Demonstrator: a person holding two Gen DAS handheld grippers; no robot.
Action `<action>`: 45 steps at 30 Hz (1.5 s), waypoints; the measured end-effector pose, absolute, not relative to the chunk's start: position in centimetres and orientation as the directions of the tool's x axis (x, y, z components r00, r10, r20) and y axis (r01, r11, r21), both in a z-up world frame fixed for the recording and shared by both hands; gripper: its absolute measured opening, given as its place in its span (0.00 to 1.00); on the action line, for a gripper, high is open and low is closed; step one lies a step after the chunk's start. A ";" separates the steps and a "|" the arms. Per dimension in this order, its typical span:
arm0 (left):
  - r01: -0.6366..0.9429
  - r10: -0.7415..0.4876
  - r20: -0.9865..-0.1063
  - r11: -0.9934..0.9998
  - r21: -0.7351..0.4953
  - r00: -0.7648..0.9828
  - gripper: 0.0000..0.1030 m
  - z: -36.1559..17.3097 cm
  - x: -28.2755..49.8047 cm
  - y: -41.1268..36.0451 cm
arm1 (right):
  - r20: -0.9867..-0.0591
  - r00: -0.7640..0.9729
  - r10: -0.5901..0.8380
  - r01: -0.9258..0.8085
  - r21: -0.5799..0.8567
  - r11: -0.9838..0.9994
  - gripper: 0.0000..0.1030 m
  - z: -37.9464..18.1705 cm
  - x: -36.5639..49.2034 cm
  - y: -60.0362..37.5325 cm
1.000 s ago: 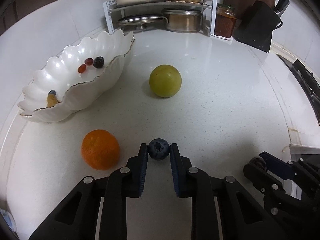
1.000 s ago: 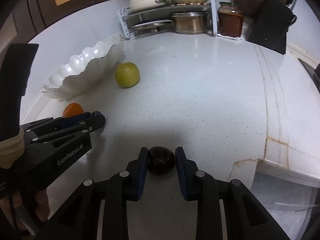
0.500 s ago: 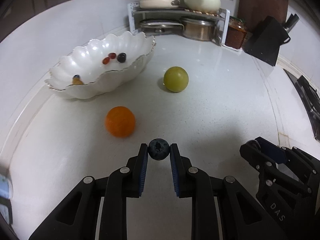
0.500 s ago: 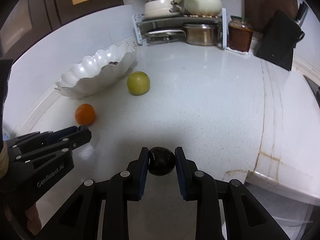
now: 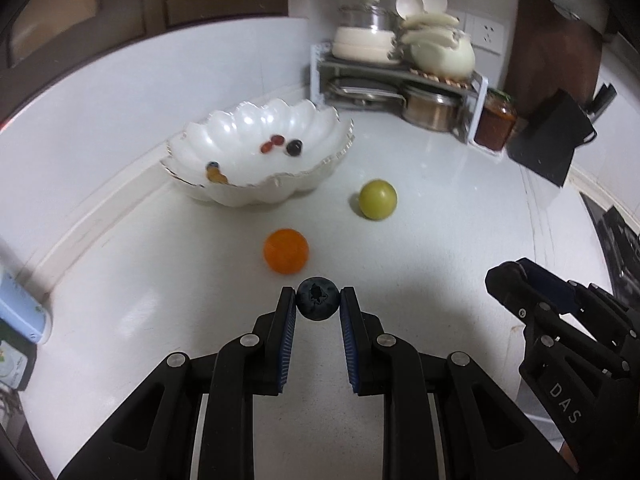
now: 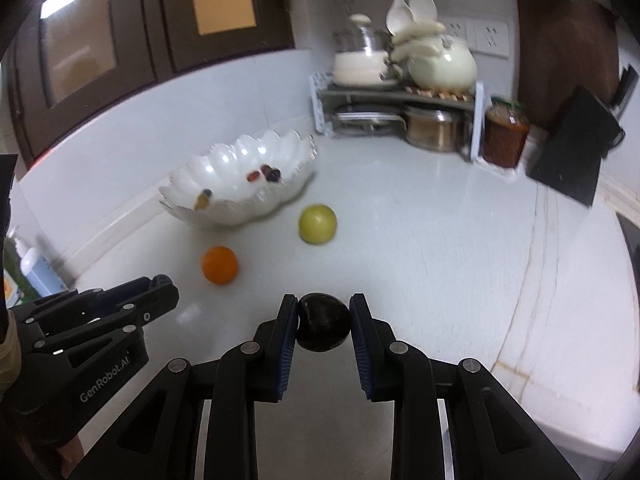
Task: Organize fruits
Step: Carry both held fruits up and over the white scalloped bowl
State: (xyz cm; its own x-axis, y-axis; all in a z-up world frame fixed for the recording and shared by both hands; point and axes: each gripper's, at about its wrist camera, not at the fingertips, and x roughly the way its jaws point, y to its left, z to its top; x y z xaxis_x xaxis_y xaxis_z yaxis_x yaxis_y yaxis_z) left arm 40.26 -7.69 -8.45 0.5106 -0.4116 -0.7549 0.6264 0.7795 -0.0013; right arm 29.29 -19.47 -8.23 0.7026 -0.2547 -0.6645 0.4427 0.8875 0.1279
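Observation:
My left gripper (image 5: 318,306) is shut on a blueberry (image 5: 318,297), held above the white counter. My right gripper (image 6: 323,318) is shut on a dark round fruit (image 6: 323,326), also held above the counter. A white scalloped bowl (image 5: 240,128) stands at the back left and holds several small fruits. An orange (image 5: 286,250) and a yellow-green round fruit (image 5: 377,199) lie on the counter in front of the bowl. The bowl (image 6: 224,160), the orange (image 6: 219,265) and the green fruit (image 6: 317,224) also show in the right wrist view.
A metal rack (image 5: 400,76) with pots and a teapot stands at the back. A red jar (image 5: 496,124) and a black knife block (image 5: 552,140) stand to its right. The counter edge (image 6: 520,360) runs at the right. A bottle (image 6: 34,272) stands far left.
Both grippers have lifted and pulled back from the counter with their fruits held. The bowl, orange and green fruit now look farther away.

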 end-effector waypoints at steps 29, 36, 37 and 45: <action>0.328 -0.255 -0.654 0.945 -0.011 0.713 0.23 -1.7 41.6 -9.5 | -0.540 0.841 -0.026 0.114 0.131 0.985 0.27 -2.1 35.4 -23.6; 0.252 -0.208 -0.644 0.967 -0.025 0.736 0.23 -1.0 42.5 -11.2 | -0.544 0.838 0.046 0.035 0.138 0.990 0.27 -1.5 37.6 -25.8; 0.240 -0.199 -0.643 0.970 -0.024 0.740 0.23 -0.9 42.7 -11.5 | -0.539 0.841 0.053 0.024 0.136 0.990 0.27 -1.3 37.8 -26.1; 0.203 -0.174 -0.634 0.979 -0.027 0.754 0.23 0.1 44.7 -12.9 | -0.558 0.818 0.139 -0.050 0.173 0.984 0.27 -0.6 40.7 -27.4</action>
State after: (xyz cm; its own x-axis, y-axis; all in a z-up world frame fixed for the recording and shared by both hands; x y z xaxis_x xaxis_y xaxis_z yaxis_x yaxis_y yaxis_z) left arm 44.72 -12.92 0.09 0.7538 -0.1740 -0.6337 0.2034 0.9787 -0.0267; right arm 40.74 -27.41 -0.61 0.8178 0.1395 -0.5584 -0.0496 0.9837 0.1731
